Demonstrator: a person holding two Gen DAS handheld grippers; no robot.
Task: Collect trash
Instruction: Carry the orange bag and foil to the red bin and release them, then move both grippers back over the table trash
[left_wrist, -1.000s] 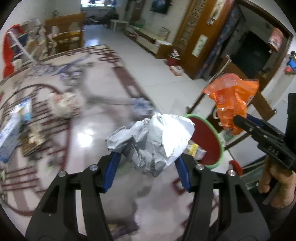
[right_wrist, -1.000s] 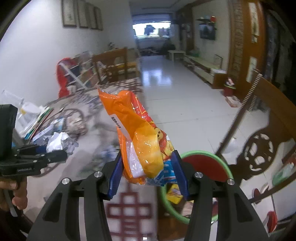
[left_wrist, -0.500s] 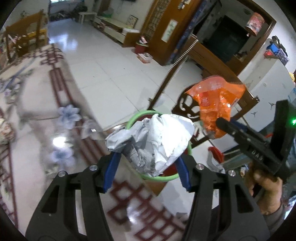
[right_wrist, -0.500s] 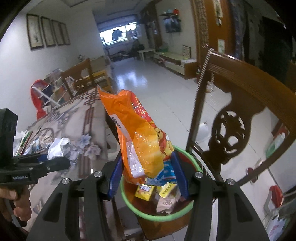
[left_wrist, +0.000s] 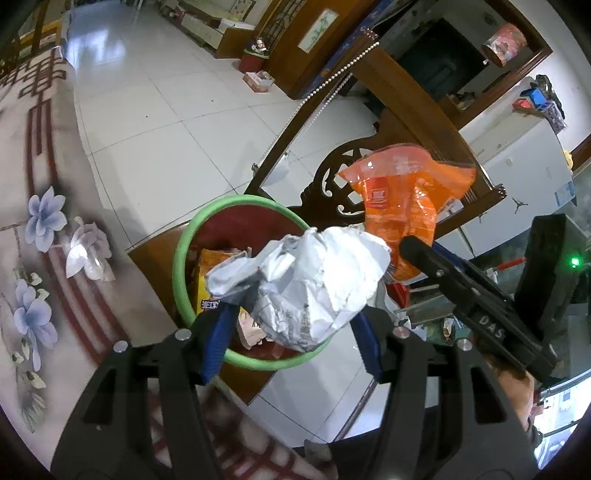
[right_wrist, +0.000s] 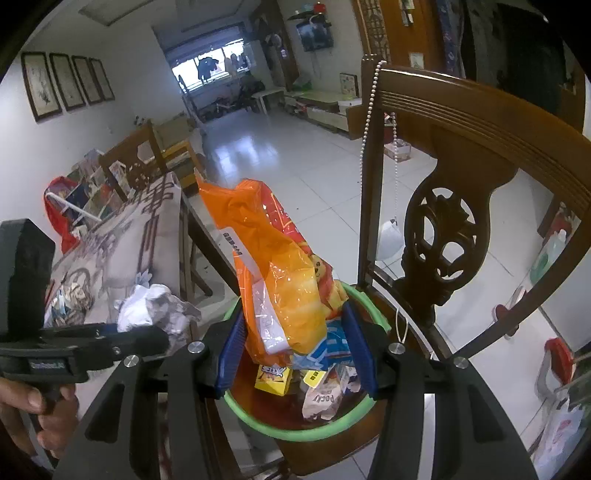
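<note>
A crumpled white paper ball (left_wrist: 306, 284) is clamped in my left gripper (left_wrist: 291, 326), which hangs over the near rim of a red bin with a green rim (left_wrist: 181, 258). My right gripper (right_wrist: 295, 343) is shut on an orange snack bag (right_wrist: 277, 277) that stands upright between its blue pads, right above the bin (right_wrist: 258, 421). Several wrappers and small boxes lie inside the bin. In the left wrist view the orange bag (left_wrist: 399, 206) and right gripper (left_wrist: 417, 251) sit to the right of the paper. The right wrist view shows the left gripper (right_wrist: 155, 338) and paper (right_wrist: 151, 310) at the left.
The bin rests on the seat of a carved wooden chair (right_wrist: 439, 236), whose back rises just behind it with a bead string hanging. A table with a floral cloth (left_wrist: 37, 184) lies to the left, with more litter (right_wrist: 74, 295) on it. White tiled floor stretches beyond.
Both grippers have swung from over the table to above the bin and tilted downward, each keeping its load. The bin now sits directly under them.
</note>
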